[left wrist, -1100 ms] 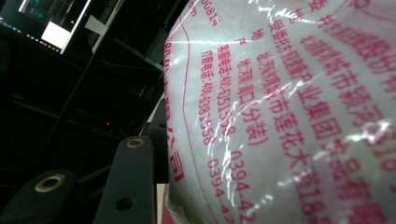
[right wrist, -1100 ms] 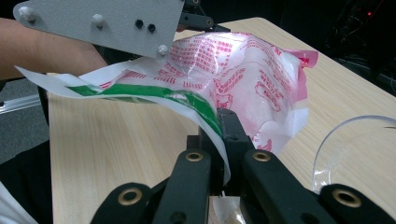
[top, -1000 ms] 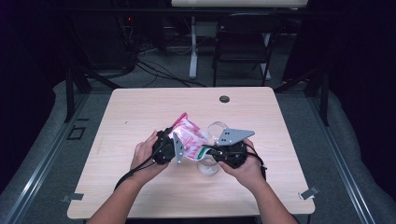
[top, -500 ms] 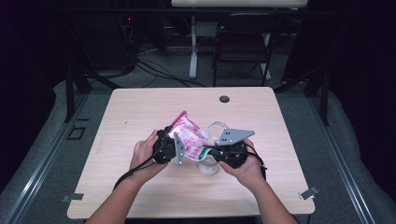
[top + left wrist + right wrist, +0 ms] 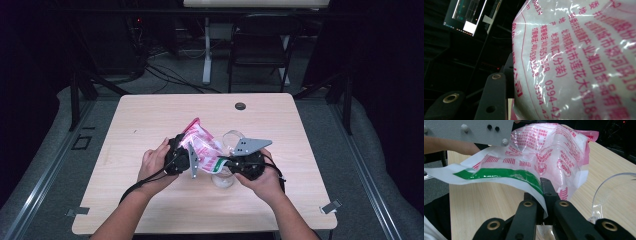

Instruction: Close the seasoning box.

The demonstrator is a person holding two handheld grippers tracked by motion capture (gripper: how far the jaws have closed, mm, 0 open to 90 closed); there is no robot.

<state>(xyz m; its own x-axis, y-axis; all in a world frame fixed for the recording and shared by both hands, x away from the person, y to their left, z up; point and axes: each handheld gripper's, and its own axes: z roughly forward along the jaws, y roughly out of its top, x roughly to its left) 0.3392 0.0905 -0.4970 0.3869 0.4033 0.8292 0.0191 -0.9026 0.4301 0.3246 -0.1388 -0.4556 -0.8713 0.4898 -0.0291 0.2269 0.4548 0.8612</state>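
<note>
Two grippers' fingers (half hidden) behind bag [image 5: 202, 149]

The crinkled clear plastic bag [image 5: 201, 147] is see-through over white contents, printed all over with pink-red characters, digits and short barcode-like stripes, with a solid pink band along its far end and a bright green strip on a white border at its near edge [image 5: 499, 173]. The two handheld grippers [image 5: 176, 155] [image 5: 247, 162] are matt black, each carrying a flat grey plate. The rectangular wooden table [image 5: 150, 110] is pale beige with faint grain. The clear glass cup [image 5: 232, 140] is colourless.
</note>
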